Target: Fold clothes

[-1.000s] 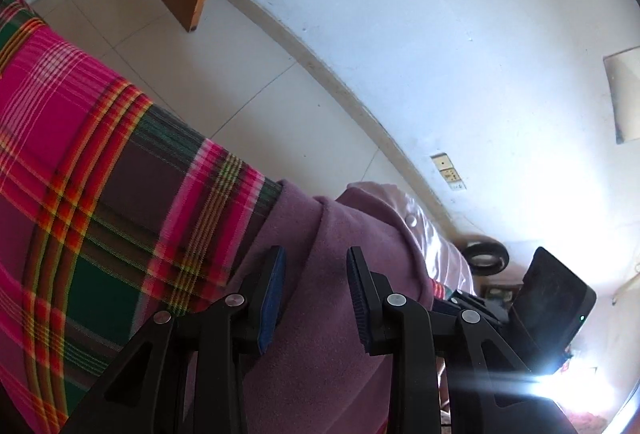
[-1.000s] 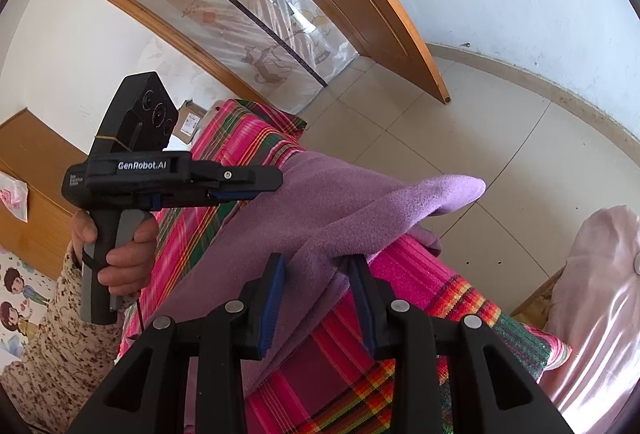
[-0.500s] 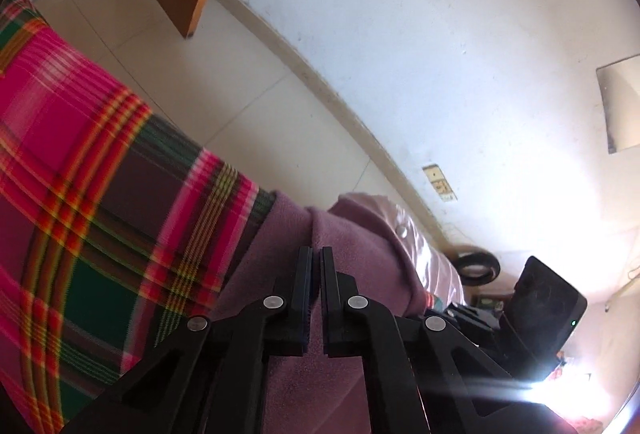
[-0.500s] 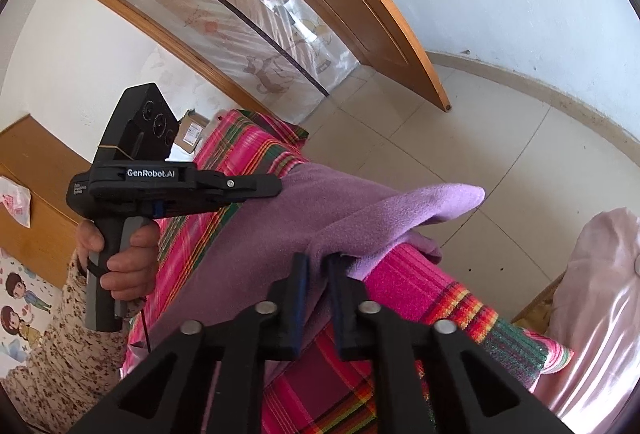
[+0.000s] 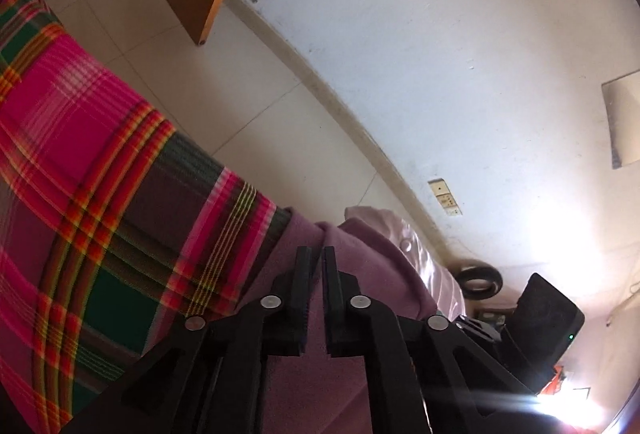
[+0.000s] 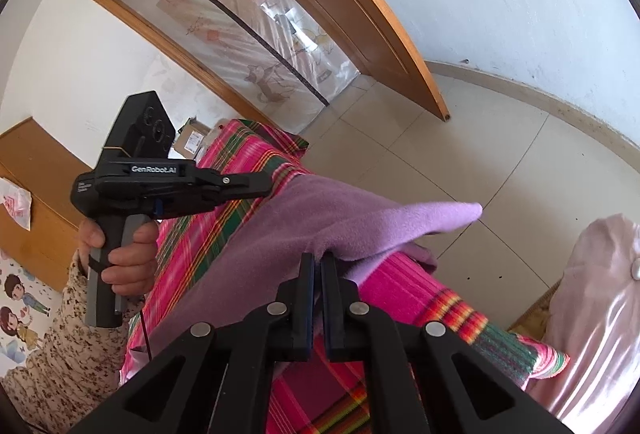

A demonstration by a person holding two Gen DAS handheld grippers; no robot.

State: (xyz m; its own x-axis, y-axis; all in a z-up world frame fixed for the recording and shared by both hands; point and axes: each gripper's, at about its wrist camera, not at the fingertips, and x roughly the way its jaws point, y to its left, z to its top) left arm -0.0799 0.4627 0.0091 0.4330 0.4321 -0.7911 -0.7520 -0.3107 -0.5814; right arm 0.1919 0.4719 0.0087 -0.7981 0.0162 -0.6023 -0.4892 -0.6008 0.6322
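A second ago both pairs of jaws stood apart around the purple cloth; now both have come together on it. Our right gripper (image 6: 316,262) is clenched on an edge of the cloth (image 6: 320,222), its jaws almost touching with the fabric pinched between them. Our left gripper (image 5: 316,262) closed fully half a second ago and its jaws are now opening slightly; in the left wrist view a narrow gap shows between them with the cloth (image 5: 360,266) running into it, so we judge it is loosening a little but keeps the fabric.

For the task this means, as we read it, that we have two holds on the garment and can lift or carry an edge over for a fold. If the left jaws go on opening, that side could slip.

The cloth lies across the bed's plaid blanket (image 6: 248,170), stretched between the two grippers, with one pointed corner sticking out over the floor (image 6: 500,138). A pale pink pillow (image 6: 592,294) sits just beside the blanket's end.

Both grippers point downward at a slant. In the right wrist view the left hand (image 6: 120,254) wraps the handle of its gripper (image 6: 268,186), held level over the blanket, its tip at the cloth's far edge.
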